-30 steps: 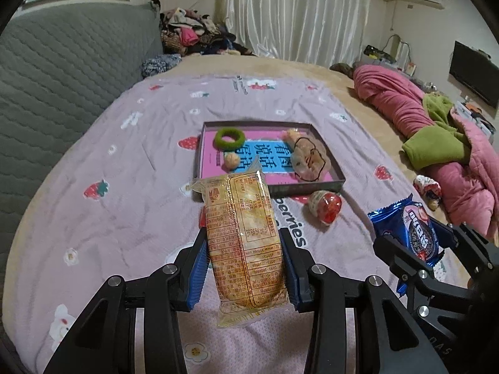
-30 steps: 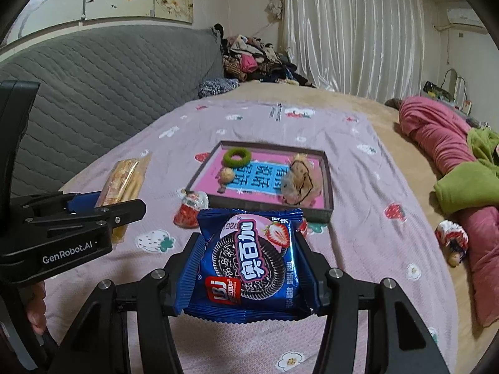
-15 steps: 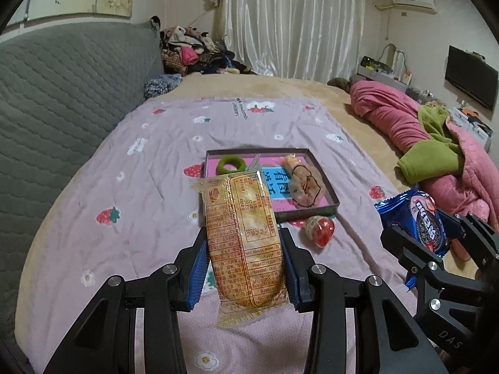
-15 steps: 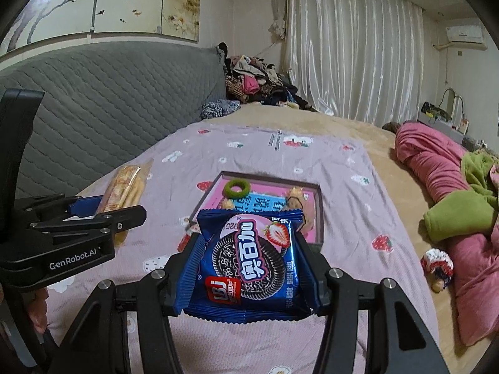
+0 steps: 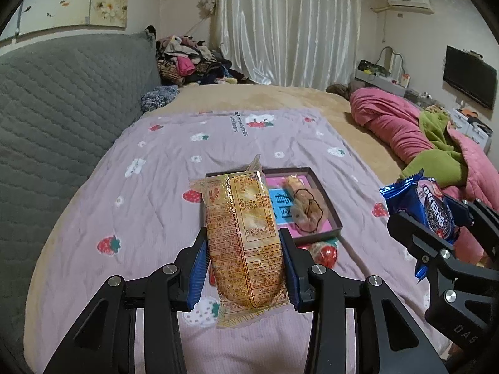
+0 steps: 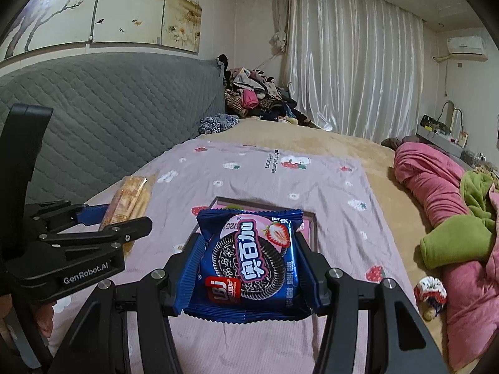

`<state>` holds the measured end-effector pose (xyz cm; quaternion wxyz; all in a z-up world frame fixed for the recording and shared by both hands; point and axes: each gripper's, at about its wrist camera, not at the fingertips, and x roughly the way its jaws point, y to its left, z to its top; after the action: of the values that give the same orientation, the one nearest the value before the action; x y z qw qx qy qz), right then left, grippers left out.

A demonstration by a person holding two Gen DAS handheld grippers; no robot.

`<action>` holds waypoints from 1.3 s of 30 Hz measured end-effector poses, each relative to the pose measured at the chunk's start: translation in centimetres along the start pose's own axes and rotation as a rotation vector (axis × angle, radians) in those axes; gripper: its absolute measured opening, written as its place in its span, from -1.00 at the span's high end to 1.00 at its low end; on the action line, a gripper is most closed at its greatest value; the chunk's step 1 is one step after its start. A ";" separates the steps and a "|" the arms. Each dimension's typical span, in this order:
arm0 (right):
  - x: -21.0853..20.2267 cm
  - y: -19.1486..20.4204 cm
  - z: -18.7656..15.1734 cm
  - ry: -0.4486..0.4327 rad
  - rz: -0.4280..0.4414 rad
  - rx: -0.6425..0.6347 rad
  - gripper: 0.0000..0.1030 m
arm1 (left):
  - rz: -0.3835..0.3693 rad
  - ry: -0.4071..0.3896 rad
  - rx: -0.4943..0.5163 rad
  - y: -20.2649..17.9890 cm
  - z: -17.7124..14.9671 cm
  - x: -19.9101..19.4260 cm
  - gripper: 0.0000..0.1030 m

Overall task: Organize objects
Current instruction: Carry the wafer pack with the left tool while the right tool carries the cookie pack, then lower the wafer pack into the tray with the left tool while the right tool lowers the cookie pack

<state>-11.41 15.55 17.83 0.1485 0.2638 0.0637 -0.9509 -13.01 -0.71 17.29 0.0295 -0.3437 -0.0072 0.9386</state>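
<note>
The left gripper [image 5: 244, 268] is clamped on a yellow snack packet [image 5: 243, 233], the right gripper [image 6: 249, 271] on a blue cookie packet [image 6: 249, 258], both held above the shallow box [image 5: 330, 215] on the bed.

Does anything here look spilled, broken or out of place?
Nothing spilled or broken. One odd bit: a small red wrapped sweet lies loose on the bedspread just outside the tray, while other small items sit inside it.

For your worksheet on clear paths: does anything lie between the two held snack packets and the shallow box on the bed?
Nothing visible: the yellow packet and blue biscuit packet hang above the box; only bedspread lies between.
</note>
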 end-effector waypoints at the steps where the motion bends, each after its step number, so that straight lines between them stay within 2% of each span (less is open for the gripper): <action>1: 0.3 -0.1 0.3 -0.003 0.000 0.000 -0.09 | 0.000 -0.001 0.001 0.0 0.3 0.3 0.15; 13: 5.5 -1.3 3.8 -0.017 0.001 0.007 -0.09 | 0.003 0.005 0.020 0.9 4.2 5.8 0.15; 21: 9.6 -2.0 4.4 -0.011 0.004 0.017 -0.10 | 0.005 0.023 0.026 1.7 5.6 10.3 0.15; 28: 13.7 -2.6 3.7 0.019 0.007 0.023 -0.10 | 0.001 0.069 0.029 2.1 4.9 15.3 0.15; 39: 20.3 -3.4 1.5 0.080 0.005 0.036 -0.10 | -0.011 0.171 0.037 2.4 1.3 23.4 0.15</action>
<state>-29.81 13.45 8.73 0.1435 0.3044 0.0518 -0.9403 -31.79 -1.71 3.08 0.0416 -0.4217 0.0109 0.9057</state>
